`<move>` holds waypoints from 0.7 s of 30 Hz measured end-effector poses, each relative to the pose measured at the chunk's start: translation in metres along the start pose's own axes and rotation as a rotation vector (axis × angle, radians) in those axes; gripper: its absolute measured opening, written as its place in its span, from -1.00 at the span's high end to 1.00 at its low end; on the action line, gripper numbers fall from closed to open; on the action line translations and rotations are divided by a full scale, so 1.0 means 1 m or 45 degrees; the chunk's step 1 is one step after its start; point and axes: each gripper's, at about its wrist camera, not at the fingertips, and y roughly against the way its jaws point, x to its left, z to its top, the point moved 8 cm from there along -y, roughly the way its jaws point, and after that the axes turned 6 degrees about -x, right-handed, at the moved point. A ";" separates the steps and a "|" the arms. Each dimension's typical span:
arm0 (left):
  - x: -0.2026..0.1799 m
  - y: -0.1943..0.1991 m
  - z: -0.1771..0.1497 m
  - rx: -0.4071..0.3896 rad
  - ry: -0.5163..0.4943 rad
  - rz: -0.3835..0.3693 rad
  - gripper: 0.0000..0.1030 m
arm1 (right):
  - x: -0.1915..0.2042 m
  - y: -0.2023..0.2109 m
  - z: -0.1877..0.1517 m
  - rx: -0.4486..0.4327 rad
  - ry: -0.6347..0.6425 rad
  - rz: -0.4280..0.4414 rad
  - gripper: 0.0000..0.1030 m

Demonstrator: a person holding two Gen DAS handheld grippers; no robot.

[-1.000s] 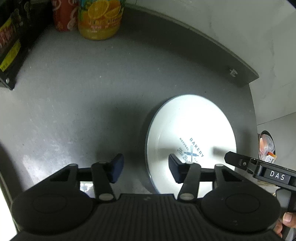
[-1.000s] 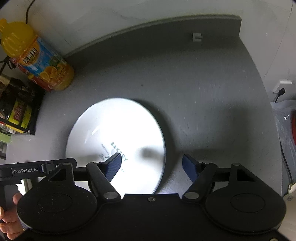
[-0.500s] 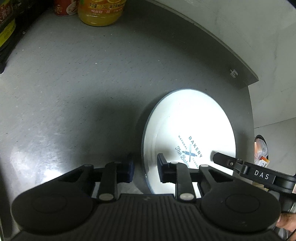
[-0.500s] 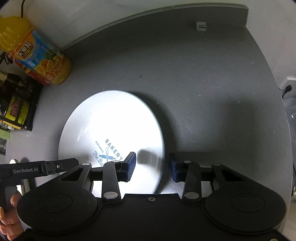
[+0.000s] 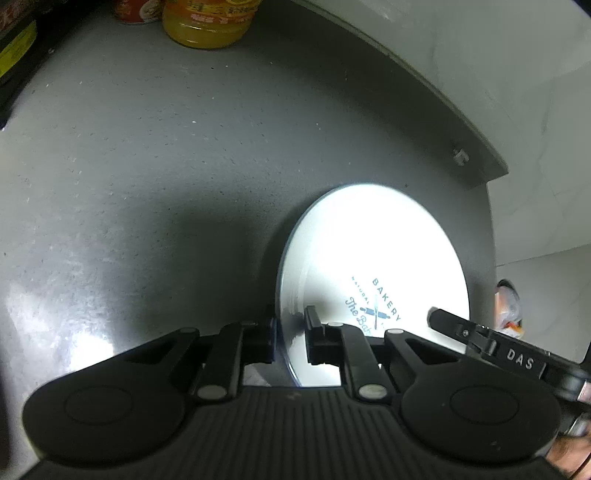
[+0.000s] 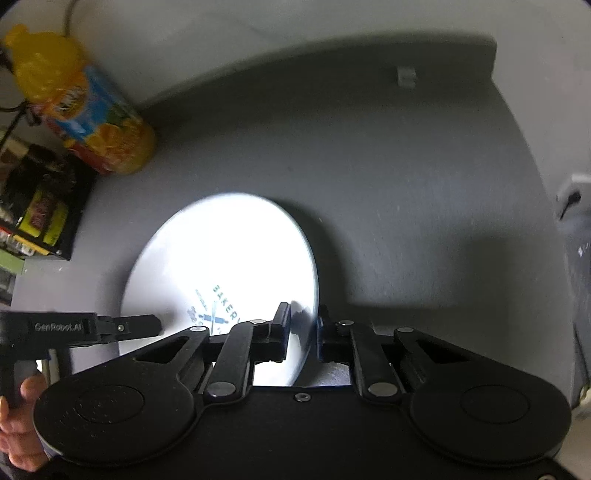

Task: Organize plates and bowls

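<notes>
A white plate [image 5: 373, 258] with a blue "BAKERY" print is over the grey counter [image 5: 147, 166]. It also shows in the right wrist view [image 6: 229, 258]. My left gripper [image 5: 290, 338] is shut on the plate's left rim, one finger under and one on top. My right gripper [image 6: 303, 336] is shut on the plate's right rim. Each gripper shows at the edge of the other's view. The plate looks lifted and tilted in the right wrist view, which is blurred.
An orange juice bottle [image 6: 85, 110] and a red can [image 5: 136, 11] stand at the back left by a dark snack box [image 6: 40, 206]. A raised grey ledge [image 5: 424, 92] and white wall bound the counter's back. The counter ends at the right [image 5: 491, 221].
Both grippers have closed from wide open onto opposite rims of the plate. The plate has since risen and tilted off the counter, with motion blur in the right view.
</notes>
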 end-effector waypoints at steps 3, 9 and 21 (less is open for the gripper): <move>0.001 0.010 0.005 -0.032 -0.010 -0.018 0.76 | 0.006 0.011 0.006 -0.032 -0.001 0.035 0.81; 0.004 0.033 0.013 -0.092 -0.014 -0.050 0.76 | 0.022 0.026 0.015 -0.089 0.021 0.050 0.81; 0.028 0.098 0.018 -0.194 0.012 -0.102 0.76 | 0.082 0.062 0.009 -0.147 0.086 0.076 0.80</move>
